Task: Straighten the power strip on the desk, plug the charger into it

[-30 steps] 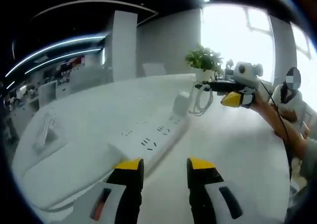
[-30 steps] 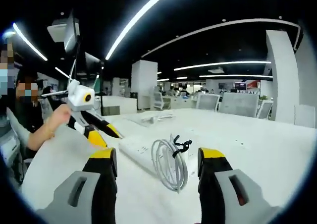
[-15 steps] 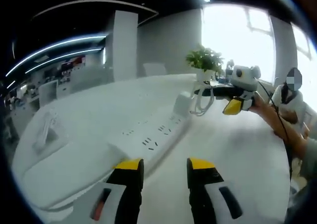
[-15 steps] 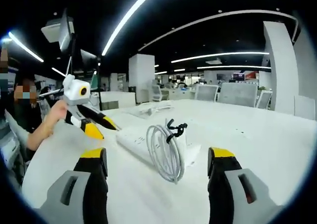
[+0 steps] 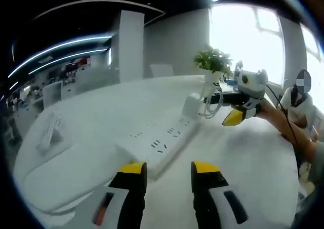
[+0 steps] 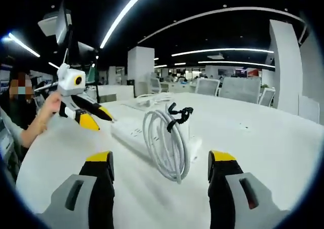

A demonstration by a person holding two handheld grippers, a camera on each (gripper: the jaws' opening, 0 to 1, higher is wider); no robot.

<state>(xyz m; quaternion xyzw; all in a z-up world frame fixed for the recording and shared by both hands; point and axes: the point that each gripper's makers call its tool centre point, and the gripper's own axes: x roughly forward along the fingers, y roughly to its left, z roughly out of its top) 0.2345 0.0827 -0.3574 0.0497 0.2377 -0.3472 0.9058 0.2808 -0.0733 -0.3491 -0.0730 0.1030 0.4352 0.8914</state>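
A long white power strip (image 5: 159, 142) lies slantwise on the white desk (image 5: 243, 163), just ahead of my left gripper (image 5: 168, 170), which is open and holds nothing. At the strip's far end stands the white charger (image 5: 191, 106) with its coiled white cable (image 5: 210, 103). My right gripper (image 5: 224, 110) reaches in from the right, beside the coil. In the right gripper view the coil (image 6: 164, 143) stands upright between and ahead of my right gripper's (image 6: 162, 163) open jaws, untouched. The power strip (image 6: 130, 132) runs off behind it towards the left gripper (image 6: 99, 120).
A potted plant (image 5: 214, 62) stands at the desk's far side. A person (image 5: 298, 94) sits beyond the right edge. A white stand with a cable (image 5: 50, 130) lies to the left. Office chairs (image 6: 234, 89) line the desk's far edge.
My right gripper has moved closer to the coiled cable, which now looms larger between its jaws. In the left gripper view it has dipped lower beside the coil. The power strip has not moved.
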